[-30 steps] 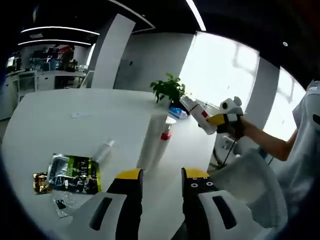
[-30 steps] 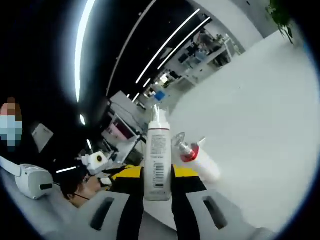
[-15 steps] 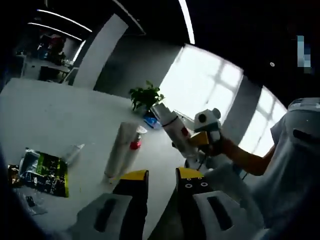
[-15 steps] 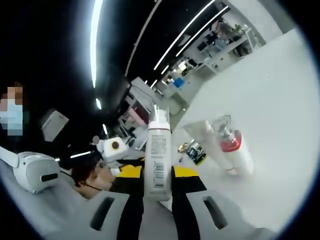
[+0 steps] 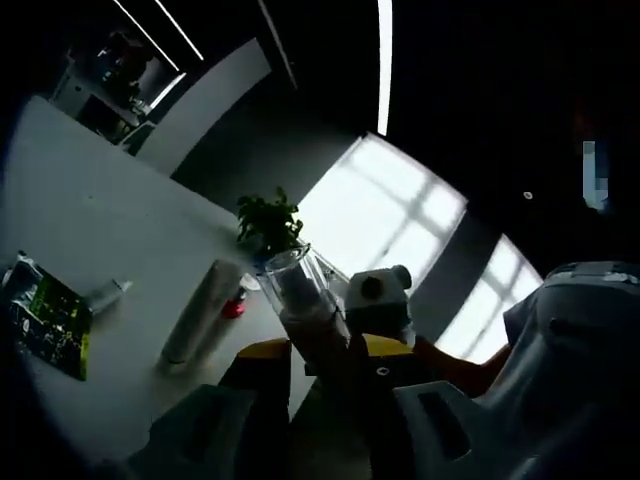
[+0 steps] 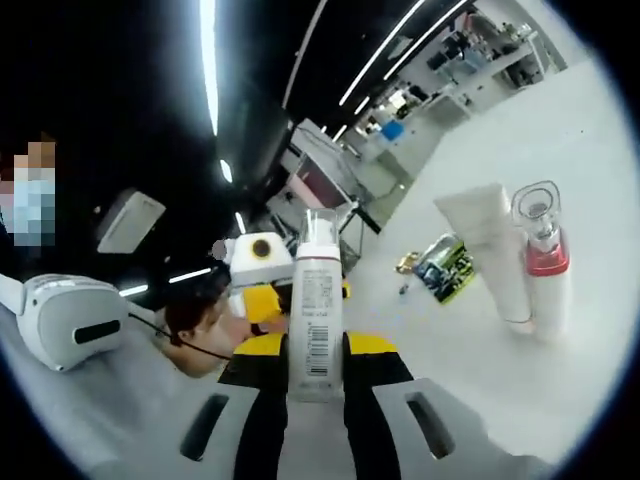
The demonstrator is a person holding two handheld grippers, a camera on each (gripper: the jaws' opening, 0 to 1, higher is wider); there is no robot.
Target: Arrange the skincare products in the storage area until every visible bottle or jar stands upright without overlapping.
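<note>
My right gripper (image 6: pixel 316 352) is shut on a white bottle (image 6: pixel 317 310) with a barcode label and a clear cap, held up off the table. In the left gripper view that bottle (image 5: pixel 303 303) reaches in cap first, just above the gap of my left gripper (image 5: pixel 325 356), whose jaws stand apart. The left gripper (image 6: pixel 262 298) hangs close beside the bottle in the right gripper view. A white tube (image 6: pixel 490 250) and a red-collared bottle (image 6: pixel 541 265) lie side by side on the white table (image 6: pixel 560 150). They appear again as the tube (image 5: pixel 198 315) and red-collared bottle (image 5: pixel 234 306).
A green foil packet (image 5: pixel 45 318) and a small tube (image 5: pixel 106 293) lie on the table (image 5: pixel 90 220) to the left. A potted plant (image 5: pixel 268 222) stands at the far edge by bright windows. A person wearing a headset (image 6: pixel 200 335) is close behind the grippers.
The two grippers have come close together, so the held bottle now sits over the left gripper's gap. Both cameras tilted; the right gripper stays shut on the bottle.
</note>
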